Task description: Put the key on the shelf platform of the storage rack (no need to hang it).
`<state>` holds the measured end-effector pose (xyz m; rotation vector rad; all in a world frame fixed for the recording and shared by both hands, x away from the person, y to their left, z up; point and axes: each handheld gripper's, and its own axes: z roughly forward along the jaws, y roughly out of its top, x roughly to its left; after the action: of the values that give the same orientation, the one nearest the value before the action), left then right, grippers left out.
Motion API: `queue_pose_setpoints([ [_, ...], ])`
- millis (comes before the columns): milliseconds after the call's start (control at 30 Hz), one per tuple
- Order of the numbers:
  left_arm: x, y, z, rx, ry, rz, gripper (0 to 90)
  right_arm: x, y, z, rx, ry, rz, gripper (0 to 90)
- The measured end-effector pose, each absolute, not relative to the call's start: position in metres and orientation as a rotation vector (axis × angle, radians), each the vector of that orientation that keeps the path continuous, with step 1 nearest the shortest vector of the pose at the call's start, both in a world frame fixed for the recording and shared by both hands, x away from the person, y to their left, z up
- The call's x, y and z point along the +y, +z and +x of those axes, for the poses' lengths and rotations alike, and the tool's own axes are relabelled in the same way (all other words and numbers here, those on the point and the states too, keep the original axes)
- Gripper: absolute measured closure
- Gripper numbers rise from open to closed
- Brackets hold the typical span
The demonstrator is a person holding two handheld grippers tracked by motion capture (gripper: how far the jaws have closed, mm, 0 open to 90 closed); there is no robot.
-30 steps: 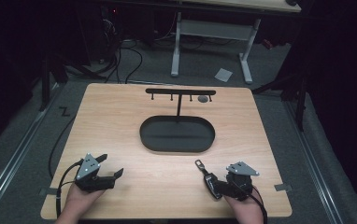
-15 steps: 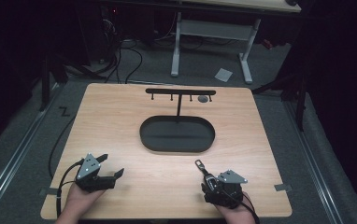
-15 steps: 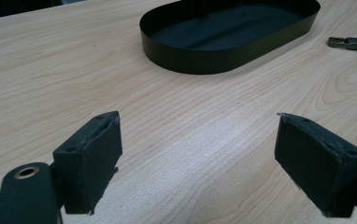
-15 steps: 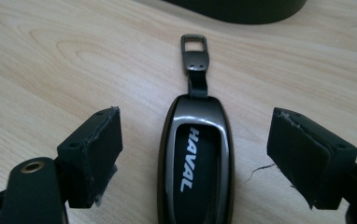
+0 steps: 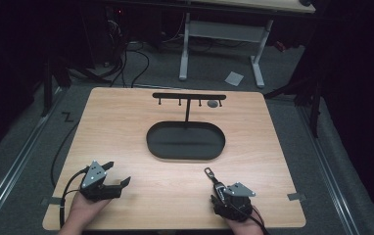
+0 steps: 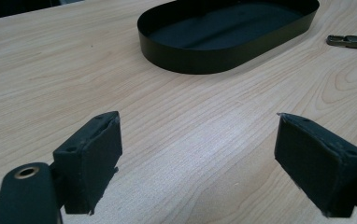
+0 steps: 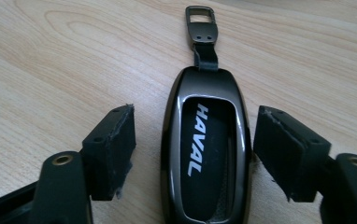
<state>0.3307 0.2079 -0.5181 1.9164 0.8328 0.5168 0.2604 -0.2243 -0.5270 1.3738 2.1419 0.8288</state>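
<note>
The oval tray (image 5: 185,141) is the landmark: a shallow black dish with a thin upright wall and a matte floor, standing near the middle of the pale wood-grain table (image 5: 126,122); just behind it rises a slim black rack (image 5: 189,96), a straight post carrying a horizontal bar with small pegs hanging beneath, and a small round grey thing (image 5: 213,104) hangs or sits by the bar's right end, too small to tell apart; in front of the tray and to its right lies the key fob (image 7: 206,149), a long rounded case of glossy dark metal with a black inset panel lettered HAVAL in white, a short strap and a rectangular metal clip at its far end pointing back toward the tray; the right gripper (image 7: 200,154) straddles the fob, its black jaws with rough, frayed foam pads parted on either side of the case and apart from it, so the fob lies flat on the wood unheld; in front of the tray and to its left, the left gripper (image 6: 197,161) sits low over bare table, its jaws spread wide with nothing between them, a grey three-cornered plate on top in the high view.
</note>
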Motion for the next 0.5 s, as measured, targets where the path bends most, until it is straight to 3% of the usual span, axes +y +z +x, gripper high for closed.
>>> queue_pose_setpoints([
  [233,0.2085,-0.5178,0.3306,0.833,0.520,1.917,15.8,-0.2277,-0.5271,0.2608,2.140,0.844,1.402,34.4],
  [500,0.2080,-0.5179,0.3308,0.832,0.521,1.919,15.8,-0.2299,-0.5276,0.2612,2.126,0.869,1.414,45.9],
])
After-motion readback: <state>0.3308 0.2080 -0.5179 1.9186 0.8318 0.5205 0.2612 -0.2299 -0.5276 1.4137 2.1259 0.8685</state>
